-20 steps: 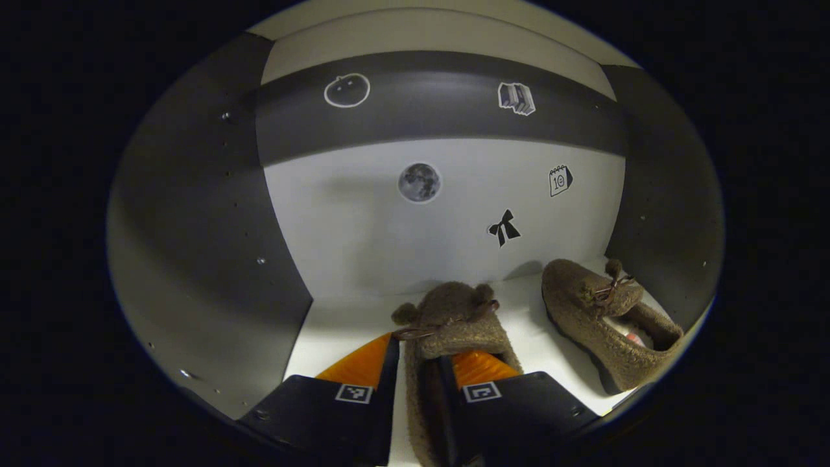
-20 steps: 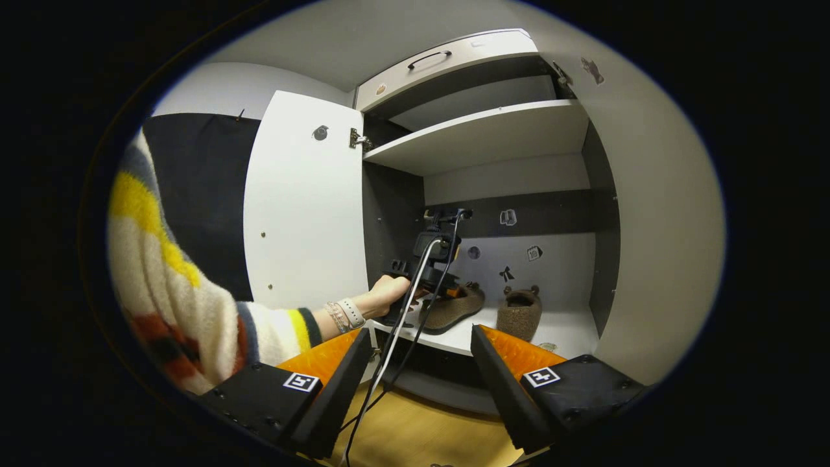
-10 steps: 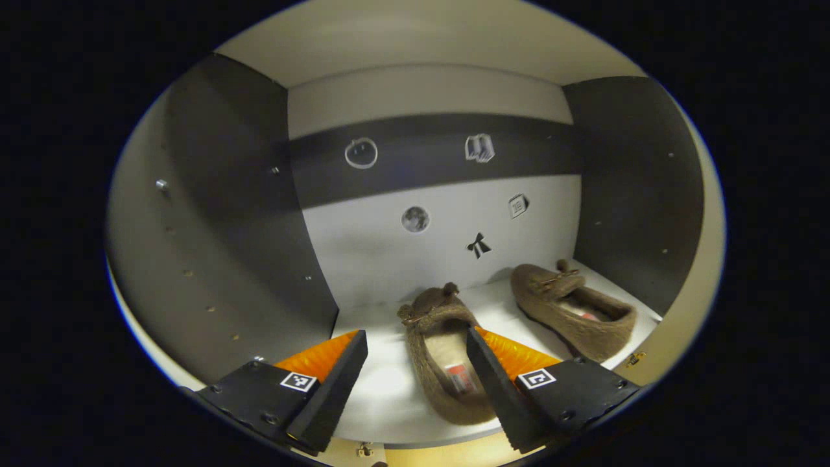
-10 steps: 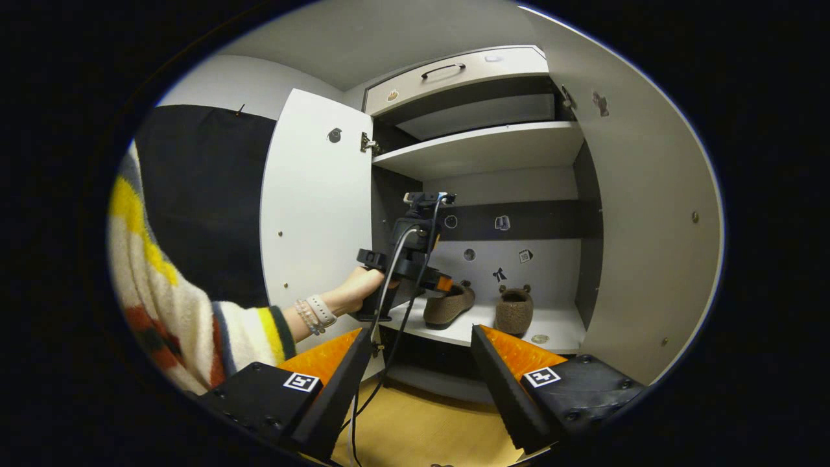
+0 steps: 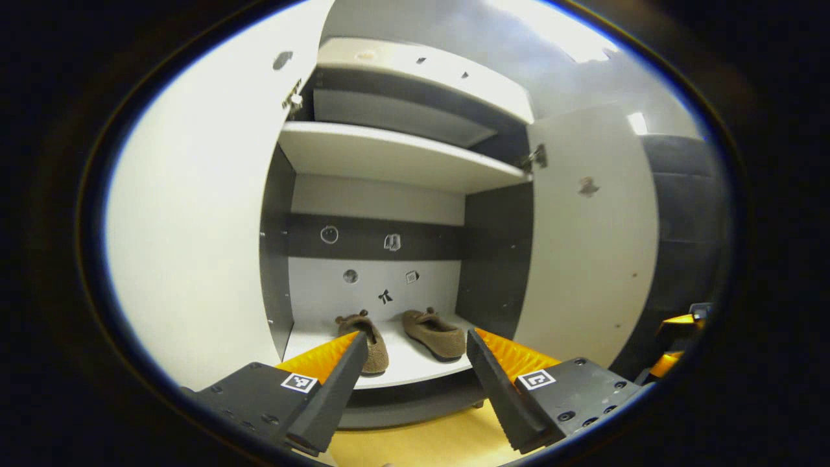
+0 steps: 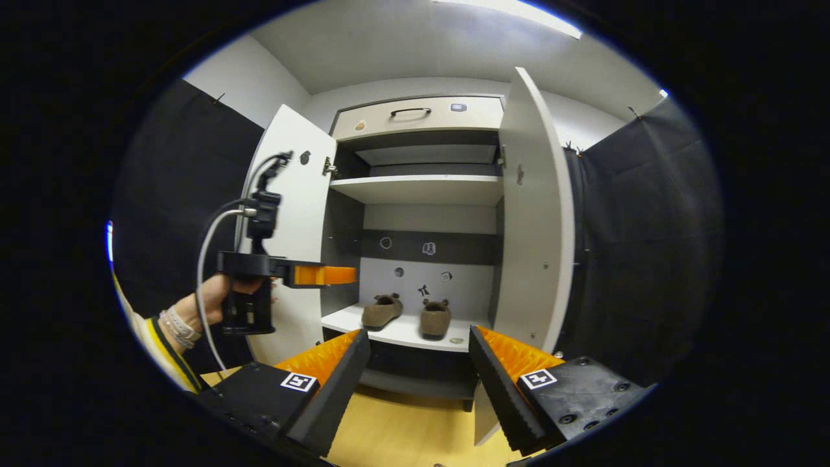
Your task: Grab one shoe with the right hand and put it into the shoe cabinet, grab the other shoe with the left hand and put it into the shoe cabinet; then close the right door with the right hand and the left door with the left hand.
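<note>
While both shoes (image 6: 405, 316) sit on the cabinet shelf (image 6: 399, 332), each tool (image 5: 412, 379) (image 6: 418, 379) gapes empty.

my left gripper (image 5: 410, 363) rides level with its fingers spread wide, holding nothing. from the right gripper view i see it at nine o'clock, a hand (image 6: 224, 293) wrapped round its handle. my right gripper (image 6: 418, 363) is likewise parted and bare.
</note>
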Available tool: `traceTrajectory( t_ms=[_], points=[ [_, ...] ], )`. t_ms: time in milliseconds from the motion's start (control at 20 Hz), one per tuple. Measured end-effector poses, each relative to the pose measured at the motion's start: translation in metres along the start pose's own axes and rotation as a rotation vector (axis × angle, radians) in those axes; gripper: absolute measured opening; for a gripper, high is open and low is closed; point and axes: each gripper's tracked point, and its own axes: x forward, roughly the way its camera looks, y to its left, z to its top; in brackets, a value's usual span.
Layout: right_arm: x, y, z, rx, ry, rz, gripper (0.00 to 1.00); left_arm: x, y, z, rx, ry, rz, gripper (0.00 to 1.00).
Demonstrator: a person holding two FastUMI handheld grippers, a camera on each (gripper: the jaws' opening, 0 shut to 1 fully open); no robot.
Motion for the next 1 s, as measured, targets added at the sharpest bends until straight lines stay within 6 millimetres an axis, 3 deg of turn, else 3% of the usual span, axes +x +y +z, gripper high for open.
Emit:
traceTrajectory(
  t_ms=[150, 250, 350, 400, 550, 750, 850, 900, 1000],
  points=[
    [-0.014, -0.052, -0.006, 0.010, 0.034, -0.111, 0.98, -0.049, -0.009, 0.021, 0.064, -0.049, 0.002, 0.96],
    [-0.020, -0.088, -0.005, 0.010, 0.036, -0.180, 0.94, -0.064, -0.014, 0.033, 0.078, -0.067, -0.007, 0.96],
    [-0.021, -0.127, -0.004, 0.006, 0.039, -0.247, 0.98, -0.083, -0.022, 0.042, 0.062, -0.086, -0.029, 0.96],
    [-0.019, -0.141, 0.001, 0.008, 0.030, -0.268, 0.94, -0.088, -0.025, 0.043, 0.046, -0.094, -0.038, 0.96],
    [-0.001, -0.171, 0.007, 0.005, 0.003, -0.295, 0.97, -0.102, -0.028, 0.047, 0.001, -0.102, -0.054, 0.96],
    [0.032, -0.190, 0.001, -0.019, 0.019, -0.272, 0.97, -0.117, -0.015, 0.044, 0.014, -0.077, -0.026, 0.96],
    [0.044, -0.191, -0.006, -0.023, 0.038, -0.253, 0.93, -0.127, -0.003, 0.047, 0.026, -0.081, 0.011, 0.96],
    [0.048, -0.188, -0.009, -0.023, 0.048, -0.240, 0.98, -0.132, 0.001, 0.048, 0.025, -0.082, 0.024, 0.96],
    [0.052, -0.183, -0.009, -0.039, 0.043, -0.218, 0.96, -0.142, 0.008, 0.048, 0.004, -0.082, 0.038, 0.96]
  ],
)
